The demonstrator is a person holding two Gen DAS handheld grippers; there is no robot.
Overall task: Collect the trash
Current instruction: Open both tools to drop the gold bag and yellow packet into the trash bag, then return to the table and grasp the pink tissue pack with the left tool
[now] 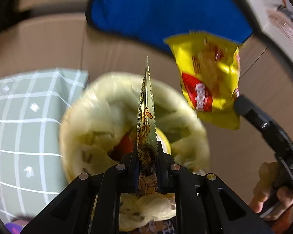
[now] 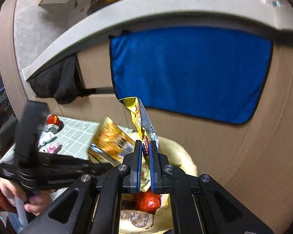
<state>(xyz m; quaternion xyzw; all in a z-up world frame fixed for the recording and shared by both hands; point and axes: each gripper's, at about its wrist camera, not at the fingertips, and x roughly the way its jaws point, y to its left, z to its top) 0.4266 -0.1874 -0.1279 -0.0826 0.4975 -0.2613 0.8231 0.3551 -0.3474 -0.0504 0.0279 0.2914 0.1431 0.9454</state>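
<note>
While the left hand-held gripper (image 1: 146, 156) pinched a gold printed wrapper (image 1: 146, 105) edge-on above the pale yellow trash bag (image 1: 99, 105), the right hand-held gripper (image 2: 145, 156) clamped a yellow wafer wrapper (image 2: 140, 117) over the same bag. Behind them hung a blue towel (image 2: 189, 72); a red can (image 2: 53, 122) lay on the checked worktop (image 2: 76, 134).

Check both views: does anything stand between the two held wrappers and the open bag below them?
Nothing visible does. The left gripper holds the orange wrapper and the right gripper the yellow wrapper above the bag, whose mouth is open, with trash inside.
</note>
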